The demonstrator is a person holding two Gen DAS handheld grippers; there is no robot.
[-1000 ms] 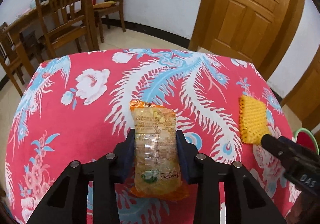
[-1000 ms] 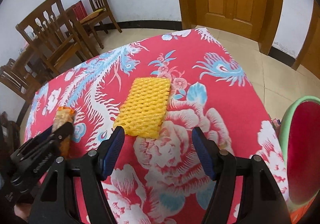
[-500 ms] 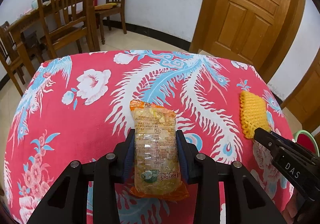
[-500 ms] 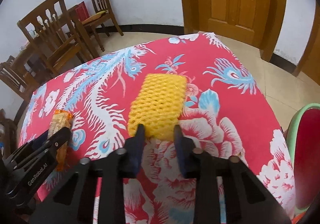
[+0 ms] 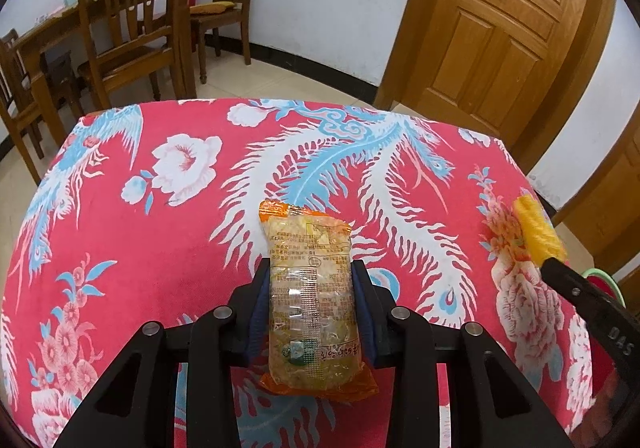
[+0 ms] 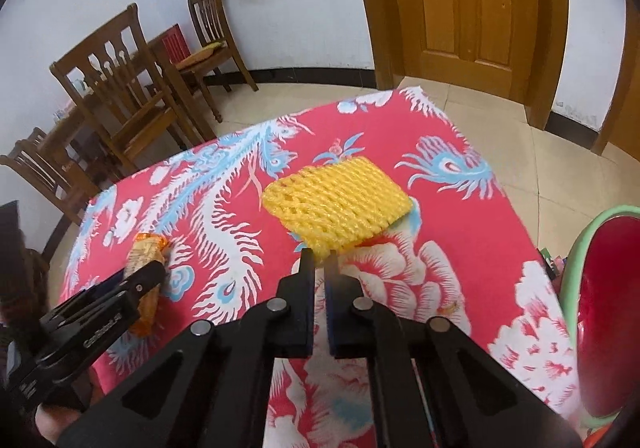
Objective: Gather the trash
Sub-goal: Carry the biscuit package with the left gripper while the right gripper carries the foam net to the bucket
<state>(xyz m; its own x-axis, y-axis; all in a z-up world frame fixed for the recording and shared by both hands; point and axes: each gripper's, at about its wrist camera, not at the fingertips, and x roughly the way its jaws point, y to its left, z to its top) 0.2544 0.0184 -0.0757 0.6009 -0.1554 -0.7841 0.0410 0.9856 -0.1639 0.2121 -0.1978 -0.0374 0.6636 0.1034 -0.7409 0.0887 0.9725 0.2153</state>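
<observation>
Clamping the snack packet [image 5: 312, 300] across its middle, the left gripper [image 5: 312, 288] sits at 9 o'clock of the right gripper [image 6: 320, 264], which pinches the yellow foam net [image 6: 336, 204] by its near edge

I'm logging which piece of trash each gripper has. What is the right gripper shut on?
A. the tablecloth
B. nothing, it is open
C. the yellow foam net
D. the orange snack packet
C: in the right wrist view the right gripper pinches the near edge of the yellow foam net, while the left gripper clamps the snack packet.
</observation>
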